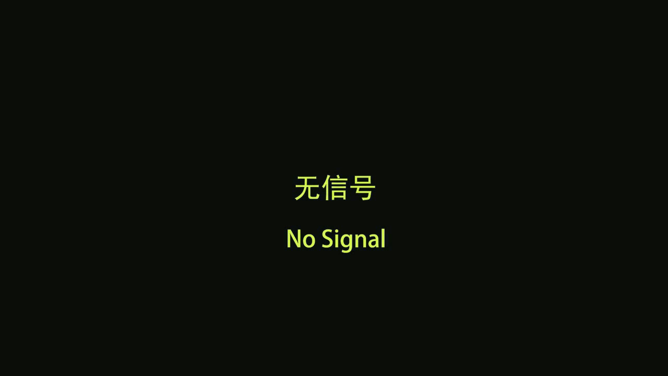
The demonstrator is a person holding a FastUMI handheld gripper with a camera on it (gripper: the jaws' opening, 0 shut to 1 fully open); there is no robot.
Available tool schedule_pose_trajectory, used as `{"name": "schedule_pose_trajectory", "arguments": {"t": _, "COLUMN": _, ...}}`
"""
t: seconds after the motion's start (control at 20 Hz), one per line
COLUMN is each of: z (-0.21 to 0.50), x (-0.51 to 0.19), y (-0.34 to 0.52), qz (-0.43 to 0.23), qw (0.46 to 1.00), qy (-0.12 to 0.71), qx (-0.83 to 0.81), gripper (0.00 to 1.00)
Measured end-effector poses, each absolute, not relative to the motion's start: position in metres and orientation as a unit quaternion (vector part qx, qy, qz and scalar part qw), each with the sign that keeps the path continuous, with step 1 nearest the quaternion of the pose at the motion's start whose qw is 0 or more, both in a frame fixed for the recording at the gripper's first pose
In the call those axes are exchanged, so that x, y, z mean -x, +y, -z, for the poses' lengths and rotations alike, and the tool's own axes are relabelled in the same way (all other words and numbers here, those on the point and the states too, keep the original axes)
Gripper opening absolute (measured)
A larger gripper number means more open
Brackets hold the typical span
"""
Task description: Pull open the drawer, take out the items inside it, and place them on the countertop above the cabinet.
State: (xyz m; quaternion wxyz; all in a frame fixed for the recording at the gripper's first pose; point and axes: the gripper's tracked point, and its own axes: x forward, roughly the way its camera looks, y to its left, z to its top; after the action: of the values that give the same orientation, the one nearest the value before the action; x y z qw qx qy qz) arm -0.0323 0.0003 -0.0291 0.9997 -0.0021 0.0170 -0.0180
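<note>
Looking through my gripper's camera, I get no scene at all: the feed is a dark blank carrying a no-signal notice. I cannot tell whether my gripper's fingers are apart, together, or clamped on anything. I cannot say where the drawer is, whether it is pulled open or closed, or whether any items lie inside it or already sit on the countertop. How far along the task stands cannot be judged from this moment; nothing confirms any step as done or left. My judgement is that I should not move blind, and should wait for the picture to return.
</note>
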Motion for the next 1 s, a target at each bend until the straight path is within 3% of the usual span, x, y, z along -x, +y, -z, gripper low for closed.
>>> {"name": "schedule_pose_trajectory", "arguments": {"t": 1.0, "z": 0.013, "x": -0.104, "y": -0.006, "qz": 0.020, "qw": 1.000, "qy": 0.001, "qx": 0.020, "gripper": 0.99}}
